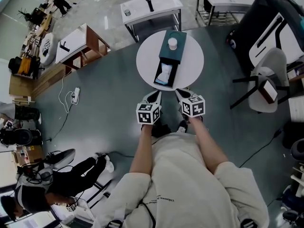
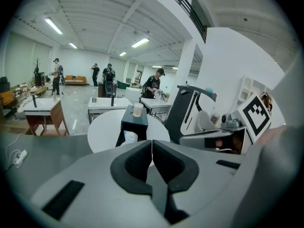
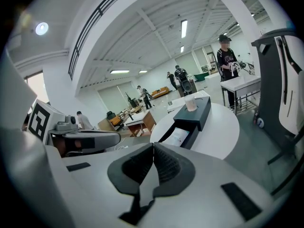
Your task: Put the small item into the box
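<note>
A dark teal box (image 1: 172, 52) lies on the round white table (image 1: 192, 64). Its drawer (image 1: 165, 75) is pulled out towards me, with white paper inside. A small white cup-like item (image 1: 172, 43) stands on the box's top, also visible as item (image 2: 138, 109) and item (image 3: 191, 103). My left gripper (image 1: 155, 95) and right gripper (image 1: 182, 93) hover side by side at the table's near edge, short of the drawer. Both are shut with nothing between the pads, as seen at left gripper (image 2: 151, 148) and right gripper (image 3: 153, 152).
A black and white chair (image 1: 268, 72) stands to the right of the table. White tables (image 1: 151, 6) and a wooden-sided desk (image 1: 78, 44) sit further back. A power strip with cable (image 1: 75, 95) lies on the floor at left. A person (image 1: 57, 179) sits at lower left.
</note>
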Motion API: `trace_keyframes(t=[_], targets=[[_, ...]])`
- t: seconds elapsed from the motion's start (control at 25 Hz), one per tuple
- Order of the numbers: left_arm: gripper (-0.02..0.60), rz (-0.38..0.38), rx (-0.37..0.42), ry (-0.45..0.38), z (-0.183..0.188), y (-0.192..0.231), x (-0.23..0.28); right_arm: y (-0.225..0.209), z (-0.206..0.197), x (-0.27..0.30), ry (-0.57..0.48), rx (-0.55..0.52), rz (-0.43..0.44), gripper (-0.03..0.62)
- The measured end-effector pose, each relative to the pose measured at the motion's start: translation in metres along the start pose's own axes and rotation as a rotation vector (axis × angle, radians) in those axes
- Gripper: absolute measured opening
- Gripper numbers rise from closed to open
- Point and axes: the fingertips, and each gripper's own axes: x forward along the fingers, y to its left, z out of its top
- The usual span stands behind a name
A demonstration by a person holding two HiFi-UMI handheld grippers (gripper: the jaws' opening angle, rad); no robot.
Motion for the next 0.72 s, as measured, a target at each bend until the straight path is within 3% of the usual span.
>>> trace_keyframes(t=[0.72], targets=[[0.021,-0.005,0.0,0.019,-0.0077,0.0014,-0.0057,0.0061,-0.0056,0.0038,0.015,-0.017,0.01,0.035]])
